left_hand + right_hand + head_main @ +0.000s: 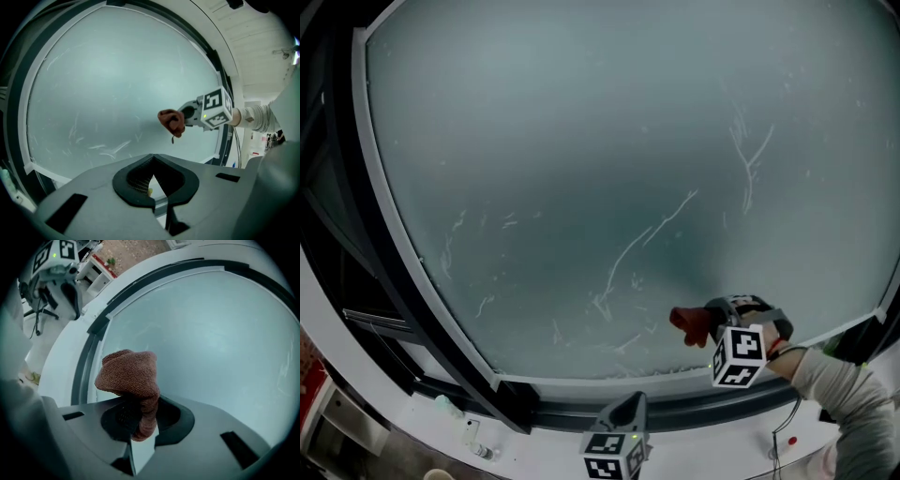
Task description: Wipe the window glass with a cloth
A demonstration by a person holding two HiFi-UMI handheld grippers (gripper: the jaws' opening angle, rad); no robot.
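The frosted window glass (581,169) fills the head view and carries thin white streaks at its lower middle and upper right. A red-brown cloth (687,325) is bunched in my right gripper (705,323), which is shut on it at the pane's lower right. In the right gripper view the cloth (129,373) bulges above the jaws of that gripper (138,413), in front of the glass (225,333). I cannot tell whether it touches the pane. My left gripper (628,408) hangs low by the sill, jaws closed and empty (152,161), facing the cloth (171,122).
A dark window frame (394,281) rings the pane, with a white sill (694,441) beneath it. Small items (473,436) lie at the sill's lower left. A thin cable (778,441) runs near the person's right sleeve (844,394).
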